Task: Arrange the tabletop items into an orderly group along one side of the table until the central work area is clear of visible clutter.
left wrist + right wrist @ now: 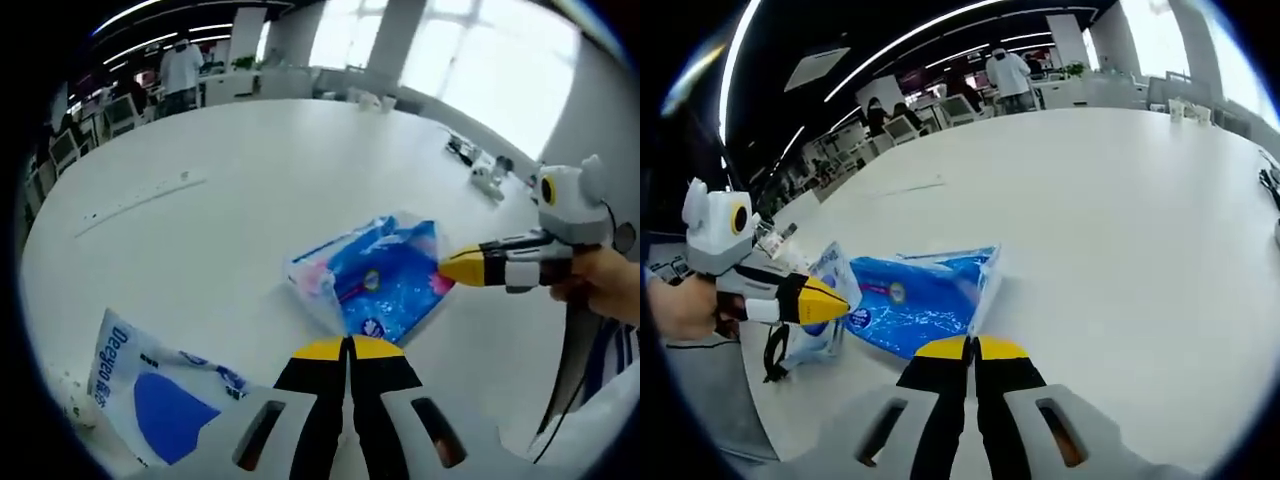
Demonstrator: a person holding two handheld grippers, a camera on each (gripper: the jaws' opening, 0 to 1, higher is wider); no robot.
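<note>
Left gripper view, left gripper [347, 345] fingers closed, empty, beside blue packet [385, 280]

Glossy, crinkled plastic blue packet [385, 280]; smooth, matt white table [250, 160]

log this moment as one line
left tongs shut | right tongs shut | both at blue packet | Deeyeo pack apart

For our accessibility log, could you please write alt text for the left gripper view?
A blue plastic packet lies on a white table, between the shut left gripper below and the right gripper at its right edge.
</note>
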